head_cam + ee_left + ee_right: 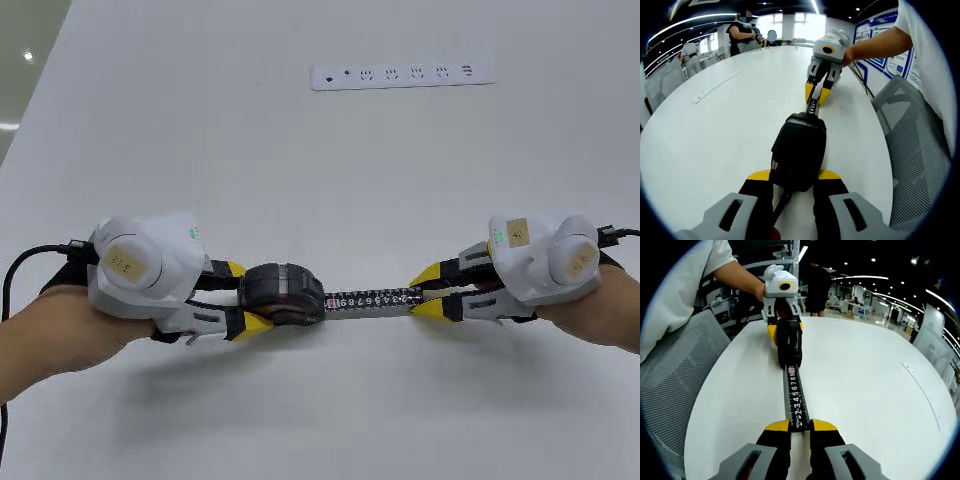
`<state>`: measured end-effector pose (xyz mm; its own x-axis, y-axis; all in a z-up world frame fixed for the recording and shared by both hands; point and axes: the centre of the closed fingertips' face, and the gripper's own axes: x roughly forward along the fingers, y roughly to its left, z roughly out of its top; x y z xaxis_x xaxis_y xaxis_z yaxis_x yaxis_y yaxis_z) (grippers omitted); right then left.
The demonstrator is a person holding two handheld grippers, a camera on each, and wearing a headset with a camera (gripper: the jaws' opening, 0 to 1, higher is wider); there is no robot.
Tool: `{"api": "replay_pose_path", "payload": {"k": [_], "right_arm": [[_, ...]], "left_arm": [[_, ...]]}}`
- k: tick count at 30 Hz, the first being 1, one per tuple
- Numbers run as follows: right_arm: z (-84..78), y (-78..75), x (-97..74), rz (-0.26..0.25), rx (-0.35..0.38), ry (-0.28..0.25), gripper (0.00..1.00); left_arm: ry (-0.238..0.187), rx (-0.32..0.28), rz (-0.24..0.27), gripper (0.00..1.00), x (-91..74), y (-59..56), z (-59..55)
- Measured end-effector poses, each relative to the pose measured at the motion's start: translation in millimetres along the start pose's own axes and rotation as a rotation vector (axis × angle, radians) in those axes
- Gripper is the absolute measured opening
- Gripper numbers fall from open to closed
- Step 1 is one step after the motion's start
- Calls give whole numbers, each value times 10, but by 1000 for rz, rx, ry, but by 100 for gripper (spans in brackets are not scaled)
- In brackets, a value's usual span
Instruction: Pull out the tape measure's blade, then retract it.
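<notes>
A black tape measure case (284, 293) lies on the white table, held between the yellow-tipped jaws of my left gripper (245, 297), which is shut on it; the case (799, 150) fills the middle of the left gripper view. A short length of numbered blade (372, 299) runs out of the case to the right. My right gripper (428, 291) is shut on the blade's end. In the right gripper view the blade (794, 400) stretches from my right gripper (800, 425) to the case (789, 342) and the left gripper behind it. The right gripper (816, 93) faces me in the left gripper view.
A white power strip (402, 74) lies at the far side of the white table (300, 180). A mesh chair (675, 385) stands beside the table edge. People stand at the far end of the room (744, 31).
</notes>
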<state>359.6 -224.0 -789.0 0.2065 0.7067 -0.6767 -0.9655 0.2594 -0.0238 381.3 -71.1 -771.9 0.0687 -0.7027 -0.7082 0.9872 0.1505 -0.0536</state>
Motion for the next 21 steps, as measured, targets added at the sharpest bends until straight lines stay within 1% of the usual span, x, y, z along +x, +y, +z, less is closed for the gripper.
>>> {"api": "replay_pose_path", "payload": {"k": [13, 14, 15, 18, 20, 21], "right_arm": [[-155, 1, -162, -20, 15, 30, 10], [-162, -2, -172, -23, 12, 36, 10], [-164, -4, -188, -25, -8, 49, 10], [-133, -12, -215, -21, -13, 44, 10], [-182, -24, -219, -21, -19, 65, 10], [-195, -33, -228, -21, -15, 65, 10]], "left_arm": [[5, 5, 3, 25, 0, 1, -6], [6, 3, 3, 25, 1, 1, -6], [8, -2, 3, 25, 0, 1, -7], [11, 2, 5, 25, -7, 4, -13], [10, 3, 5, 25, -4, 4, -12], [11, 4, 6, 25, -2, 4, -11]]}}
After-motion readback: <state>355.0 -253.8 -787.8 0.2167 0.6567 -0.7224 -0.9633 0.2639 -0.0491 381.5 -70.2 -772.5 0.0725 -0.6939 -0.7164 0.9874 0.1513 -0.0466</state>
